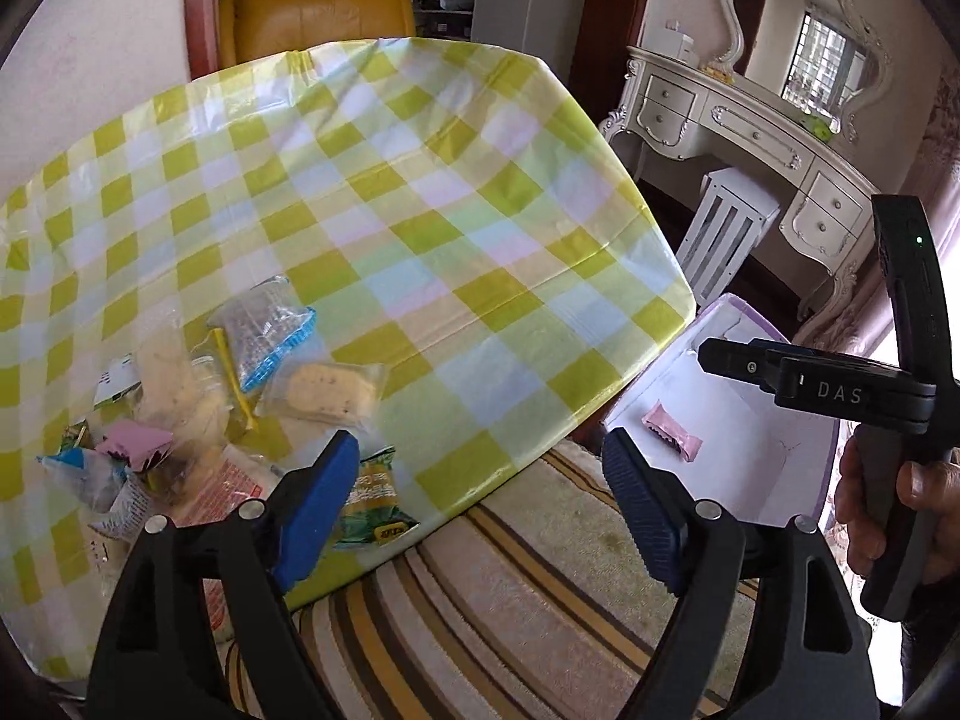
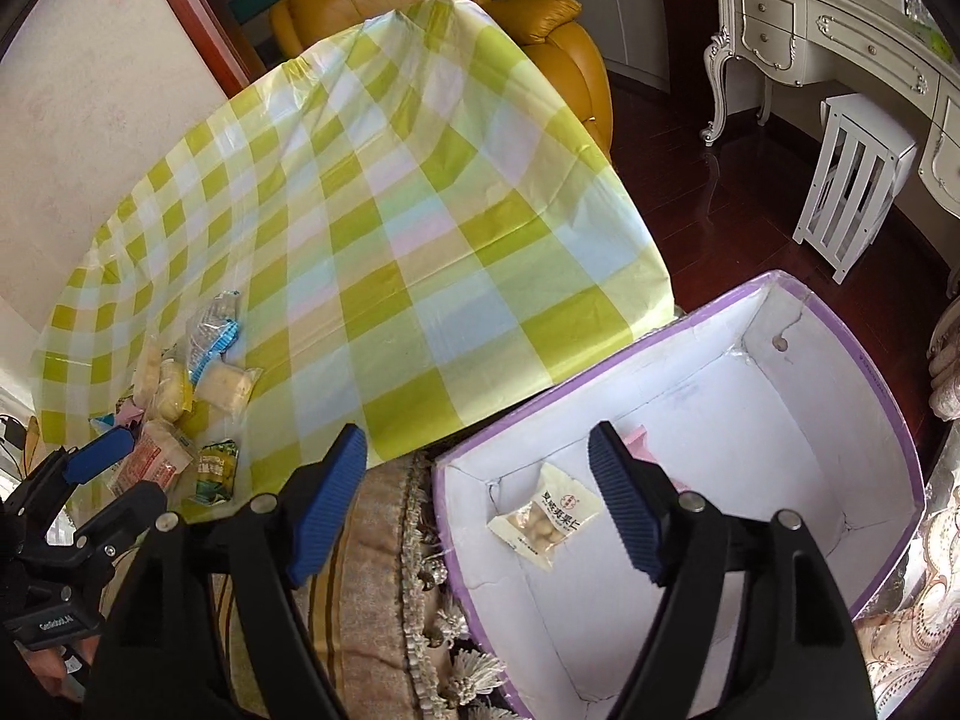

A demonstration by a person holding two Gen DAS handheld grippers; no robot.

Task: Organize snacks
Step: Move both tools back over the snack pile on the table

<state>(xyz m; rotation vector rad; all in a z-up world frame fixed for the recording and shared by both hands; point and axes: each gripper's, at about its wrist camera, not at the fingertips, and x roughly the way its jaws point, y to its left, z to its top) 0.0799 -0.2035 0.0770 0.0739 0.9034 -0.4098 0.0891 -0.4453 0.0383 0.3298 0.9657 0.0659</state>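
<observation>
A pile of wrapped snacks (image 1: 180,414) lies at the near left of the checked table (image 1: 420,192); it also shows in the right wrist view (image 2: 180,408). My left gripper (image 1: 480,510) is open and empty over the table's front edge, beside a green packet (image 1: 372,504). A purple-edged white box (image 2: 780,372) sits on the floor right of the table. In it lie a white nut packet (image 2: 546,516) and a pink packet (image 1: 672,435). My right gripper (image 2: 477,504) is open and empty above the box's left wall.
A striped rug (image 1: 510,600) with tassels covers the floor between table and box. A yellow leather chair (image 2: 420,0) stands behind the table. A white dressing table (image 1: 750,120) and a white slatted stool (image 2: 852,180) stand at the right.
</observation>
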